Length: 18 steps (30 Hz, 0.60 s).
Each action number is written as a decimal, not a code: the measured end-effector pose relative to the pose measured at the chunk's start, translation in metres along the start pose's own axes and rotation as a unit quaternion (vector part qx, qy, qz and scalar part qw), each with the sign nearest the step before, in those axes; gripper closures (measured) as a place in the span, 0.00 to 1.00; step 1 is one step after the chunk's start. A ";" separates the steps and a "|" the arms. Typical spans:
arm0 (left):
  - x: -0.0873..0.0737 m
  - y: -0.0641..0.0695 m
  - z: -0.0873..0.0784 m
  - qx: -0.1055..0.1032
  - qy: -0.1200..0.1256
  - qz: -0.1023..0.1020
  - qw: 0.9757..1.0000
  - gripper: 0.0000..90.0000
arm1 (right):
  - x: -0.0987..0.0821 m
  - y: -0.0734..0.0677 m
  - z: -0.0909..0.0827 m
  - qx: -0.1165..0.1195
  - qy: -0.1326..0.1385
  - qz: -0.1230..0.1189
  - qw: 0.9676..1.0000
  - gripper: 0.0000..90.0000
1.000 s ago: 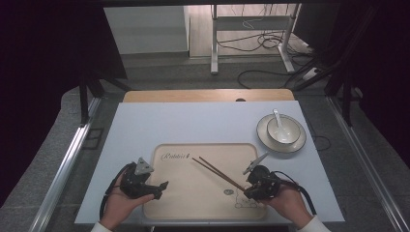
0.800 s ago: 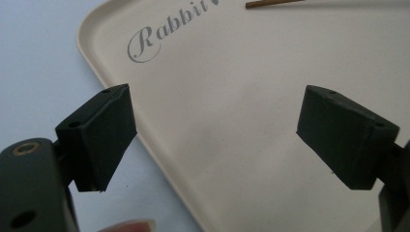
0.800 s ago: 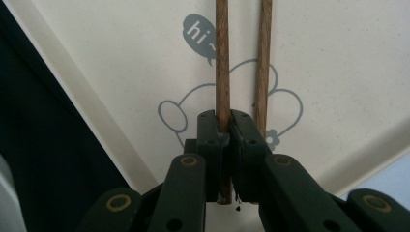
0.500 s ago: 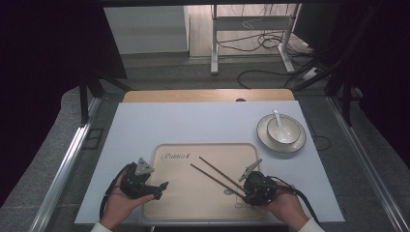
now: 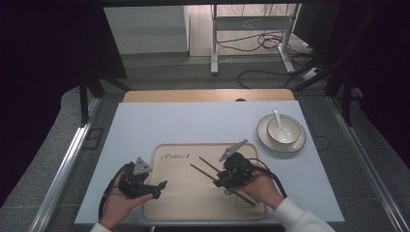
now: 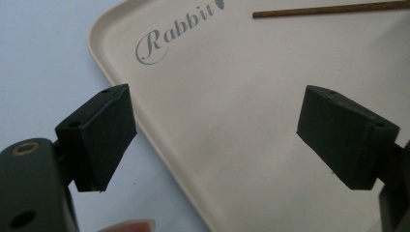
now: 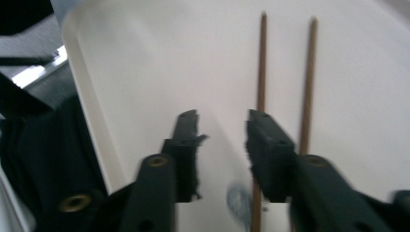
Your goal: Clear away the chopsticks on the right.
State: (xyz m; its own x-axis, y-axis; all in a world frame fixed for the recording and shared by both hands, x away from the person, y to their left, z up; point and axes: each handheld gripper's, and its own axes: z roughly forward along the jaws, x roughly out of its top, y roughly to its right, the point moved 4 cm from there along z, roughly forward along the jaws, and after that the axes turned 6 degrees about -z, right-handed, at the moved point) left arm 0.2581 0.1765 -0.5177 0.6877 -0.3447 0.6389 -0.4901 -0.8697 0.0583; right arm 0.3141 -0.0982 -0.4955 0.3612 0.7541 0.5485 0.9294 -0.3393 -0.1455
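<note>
Two brown chopsticks [image 5: 212,173] lie side by side, slanting across a cream tray [image 5: 193,208] printed "Rabbit". My right gripper [image 5: 218,181] hovers low over their middle; in the right gripper view its jaws [image 7: 222,121] stand narrowly open with nothing between them, and both chopsticks [image 7: 261,63] run just beside the right jaw. My left gripper [image 5: 158,189] sits at the tray's left edge. Its jaws are wide open over bare tray [image 6: 227,121], with one chopstick [image 6: 333,8] far ahead.
A white bowl with a spoon [image 5: 281,129] sits on a plate at the right of the pale blue table [image 5: 193,123]. A wooden board [image 5: 208,95] lies at the table's far edge. Cables trail on the floor beyond.
My right gripper has moved left across the tray to sit over the chopsticks. The left gripper has stayed put.
</note>
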 end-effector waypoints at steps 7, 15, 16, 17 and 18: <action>-0.001 -0.001 -0.001 -0.002 0.002 -0.001 1.000 0.15 | 0.036 0.011 0.043 0.034 -0.013 0.007 0.999 1.00; 0.000 0.000 -0.002 -0.006 0.004 0.000 1.000 0.15 | 0.050 0.026 0.082 0.013 -0.044 0.015 0.999 1.00; 0.000 0.000 -0.002 -0.006 0.004 0.000 1.000 0.15 | 0.049 0.029 0.084 0.009 -0.044 0.017 0.999 1.00; -0.001 0.000 -0.003 -0.007 0.004 0.001 1.000 0.15 | 0.049 0.032 0.085 0.005 -0.045 0.023 0.999 1.00; -0.001 0.000 -0.002 -0.006 0.004 0.001 1.000 0.15 | 0.048 0.034 0.086 0.002 -0.048 0.026 0.999 1.00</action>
State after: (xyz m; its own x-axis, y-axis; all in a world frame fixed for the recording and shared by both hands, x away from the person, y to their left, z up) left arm 0.2563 0.1778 -0.5162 0.6822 -0.3438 0.6453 -0.4986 -0.8642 0.0667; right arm 0.3696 -0.0256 -0.5448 0.4141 0.7858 0.4594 0.9095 -0.3775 -0.1742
